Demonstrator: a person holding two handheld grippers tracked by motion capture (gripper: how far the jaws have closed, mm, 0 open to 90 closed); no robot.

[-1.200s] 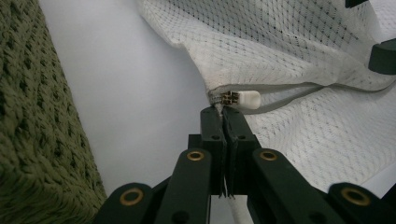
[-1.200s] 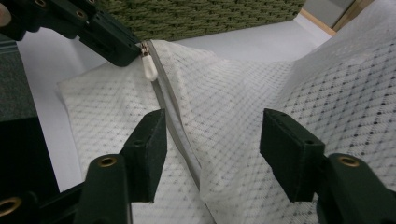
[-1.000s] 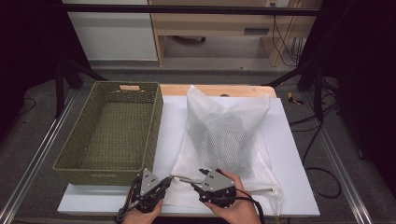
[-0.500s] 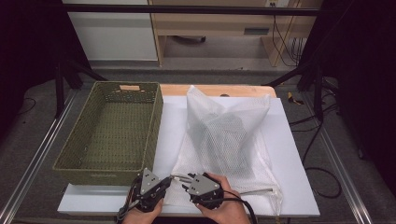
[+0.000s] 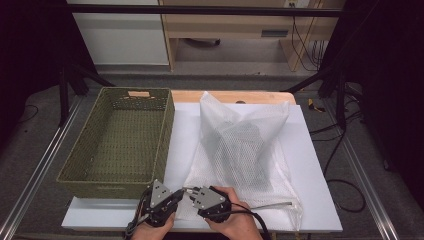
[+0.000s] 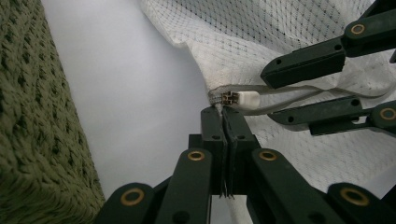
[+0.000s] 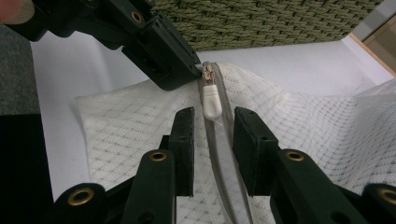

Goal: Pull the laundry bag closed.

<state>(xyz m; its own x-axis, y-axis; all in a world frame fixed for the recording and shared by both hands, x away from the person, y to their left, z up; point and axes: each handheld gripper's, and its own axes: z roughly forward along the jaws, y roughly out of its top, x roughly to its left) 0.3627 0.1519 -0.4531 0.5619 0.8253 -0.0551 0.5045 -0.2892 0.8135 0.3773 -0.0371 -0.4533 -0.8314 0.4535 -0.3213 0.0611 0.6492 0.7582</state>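
Right gripper view: smooth white zipper pull on gridded mesh bag — woven green basket behind.

White table: basket, mesh bag.

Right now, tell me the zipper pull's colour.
The zipper pull is white; the right gripper view shows it best.

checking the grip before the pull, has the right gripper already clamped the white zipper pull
No: in the right gripper view the right gripper jaws stand apart either side of the zipper pull, not pressing it.
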